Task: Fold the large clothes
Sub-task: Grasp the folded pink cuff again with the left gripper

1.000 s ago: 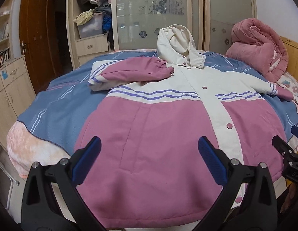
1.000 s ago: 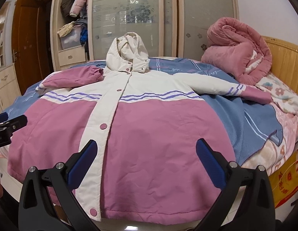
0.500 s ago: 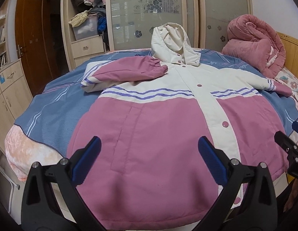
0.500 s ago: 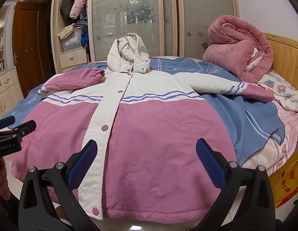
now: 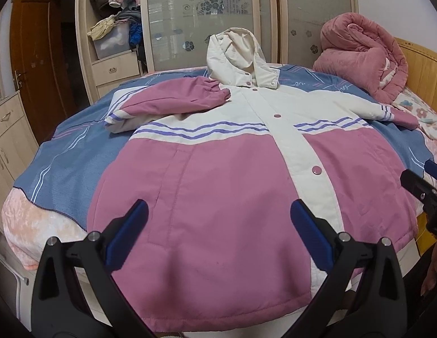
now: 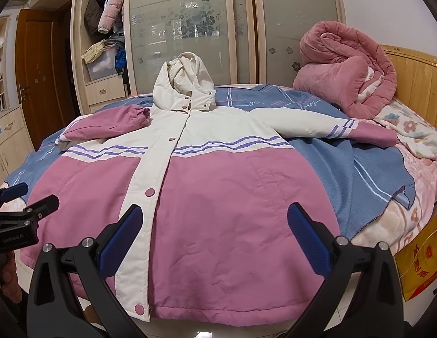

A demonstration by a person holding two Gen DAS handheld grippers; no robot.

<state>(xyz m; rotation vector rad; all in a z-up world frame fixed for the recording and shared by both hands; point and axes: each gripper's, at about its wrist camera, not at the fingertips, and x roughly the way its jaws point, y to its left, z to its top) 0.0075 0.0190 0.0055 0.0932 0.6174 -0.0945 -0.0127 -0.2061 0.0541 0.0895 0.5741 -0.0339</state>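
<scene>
Left hand-held gripper (image 5: pixel 218 225), blue-padded fingers (image 5: pixel 128 233) spread wide apart and holding nothing, poised above the hem of the jacket's pink lower panel. Right hand-held gripper (image 6: pixel 215 231), fingers likewise apart and empty, above the other half of the hem; its tips also show at the right edge of the left wrist view. Jacket (image 5: pixel 232 186): pink and cream with purple stripes, lying face up and snapped shut along a cream placket, hem toward the cameras and just over the near edge of the bed. The cream hood (image 6: pixel 184 84) lies at the far end. One sleeve (image 5: pixel 173 101) is folded inward across the chest; the other sleeve (image 6: pixel 339 129) extends outward, flat on the bedding. Bed (image 6: pixel 410 219): covered by a blue blanket (image 5: pixel 66 163) with pale line pattern, over peach floral bedding. A rolled pink quilt (image 6: pixel 348 76) rests at the far right beside a wooden headboard (image 6: pixel 415 73). Behind the bed, a wardrobe (image 5: pixel 198 19) with frosted, flower-etched sliding doors; its open section holds hanging coats and piled clothes. Brown wooden door (image 5: pixel 35 64) at far left.
</scene>
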